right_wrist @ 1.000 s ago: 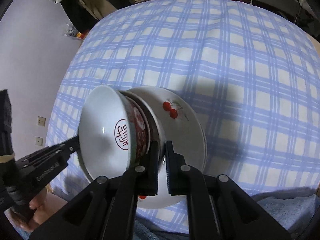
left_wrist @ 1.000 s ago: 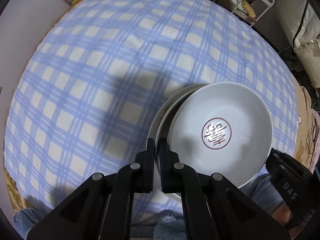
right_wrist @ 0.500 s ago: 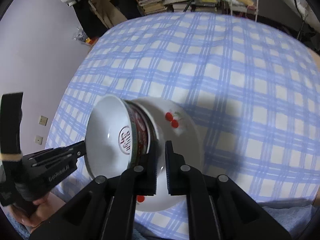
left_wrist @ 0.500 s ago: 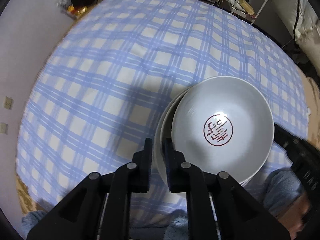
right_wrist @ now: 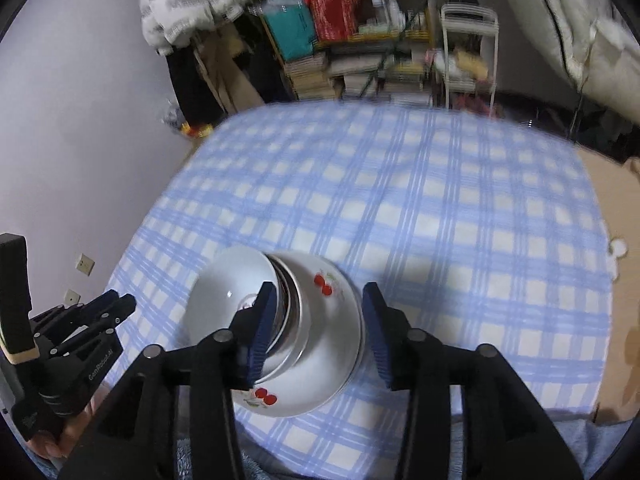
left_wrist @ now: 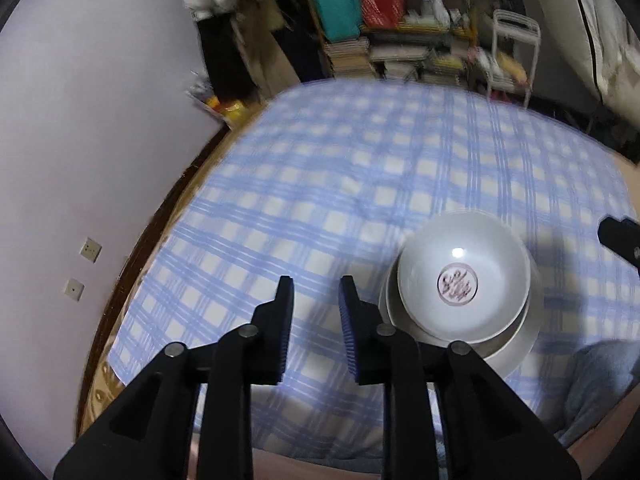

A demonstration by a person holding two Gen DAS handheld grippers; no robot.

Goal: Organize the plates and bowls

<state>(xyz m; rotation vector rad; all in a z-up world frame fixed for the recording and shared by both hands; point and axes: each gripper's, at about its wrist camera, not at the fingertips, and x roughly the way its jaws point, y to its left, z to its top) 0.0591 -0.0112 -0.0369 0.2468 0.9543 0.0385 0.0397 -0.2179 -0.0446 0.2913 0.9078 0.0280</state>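
A second ago both grippers were shut at the rim of the stack; now both have let go and lifted clear. As a judgement, the stacking step looks finished and the dishes stand on their own.

Far left in the left wrist view, the left gripper (left_wrist: 314,292) has its jaws opening, with nothing between them but the checked cloth (left_wrist: 320,200). Just right of its right jaw sits the stack: a white bowl (left_wrist: 464,276) with a round red mark inside, resting on a plate (left_wrist: 516,344). At the right edge, a black tip of the other tool shows.

In the right wrist view, the left gripper (right_wrist: 116,306) appears again at the far left, apart from the stack. The right gripper (right_wrist: 320,294) is opening too, its jaws wider and gripping nothing. The stack lies past and below them, seen between and left of the jaws.

Count: one bowl (right_wrist: 232,284) on top, a dark-banded dish under it whose kind is unclear, one cherry plate (right_wrist: 320,360) at the bottom, two grippers.
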